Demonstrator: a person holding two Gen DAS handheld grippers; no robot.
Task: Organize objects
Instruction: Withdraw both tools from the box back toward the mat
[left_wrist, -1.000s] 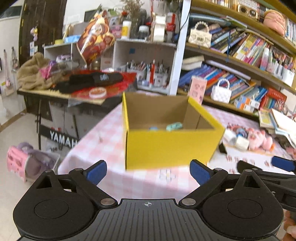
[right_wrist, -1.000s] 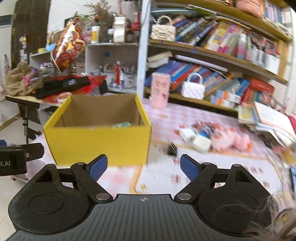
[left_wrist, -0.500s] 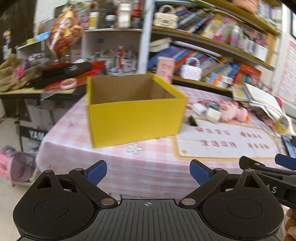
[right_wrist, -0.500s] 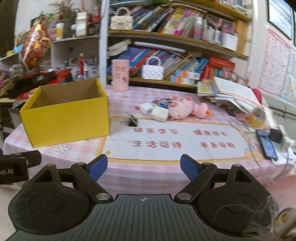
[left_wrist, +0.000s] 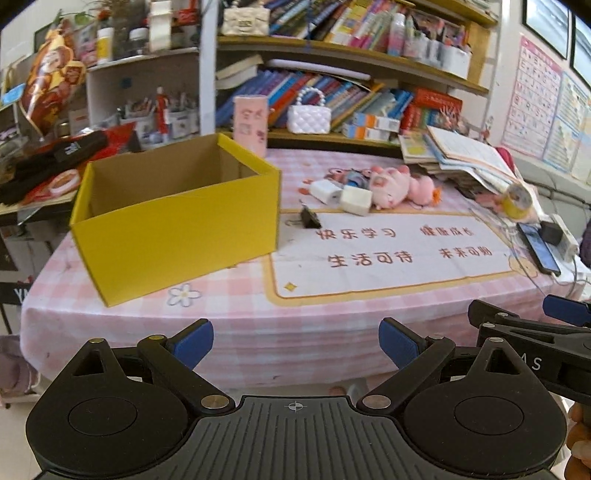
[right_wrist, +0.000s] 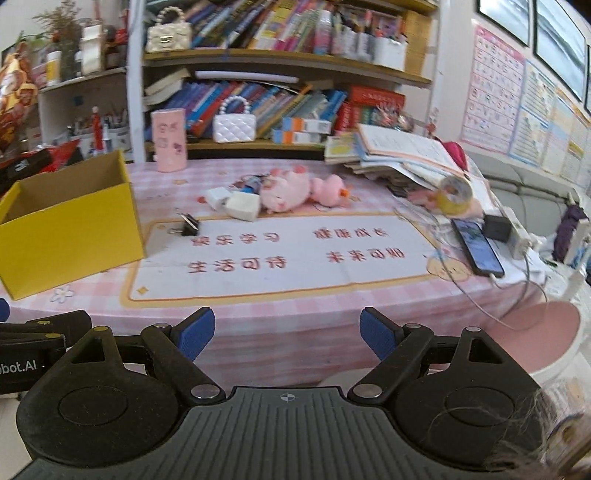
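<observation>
A yellow cardboard box (left_wrist: 177, 229) stands open on the left of the pink checked table (left_wrist: 229, 317); it also shows in the right wrist view (right_wrist: 70, 229). Beyond the white mat lie a black binder clip (left_wrist: 309, 218), two white charger blocks (left_wrist: 341, 194) and a pink plush pig (left_wrist: 399, 184). The same clip (right_wrist: 189, 226), blocks (right_wrist: 234, 201) and pig (right_wrist: 291, 188) show in the right wrist view. My left gripper (left_wrist: 295, 341) is open and empty, off the table's front edge. My right gripper (right_wrist: 287, 330) is open and empty, also in front of the table.
A pink cup (left_wrist: 250, 123) stands behind the box. A stack of books (right_wrist: 402, 155), a yellow tape roll (right_wrist: 454, 194), a phone (right_wrist: 478, 247) and cables lie at the right. Bookshelves (left_wrist: 351, 74) rise behind the table. A pink stool (right_wrist: 543, 332) stands at the right front.
Both grippers have pulled back from the box and turned right, so the whole table front now shows. Both stay open and empty.
</observation>
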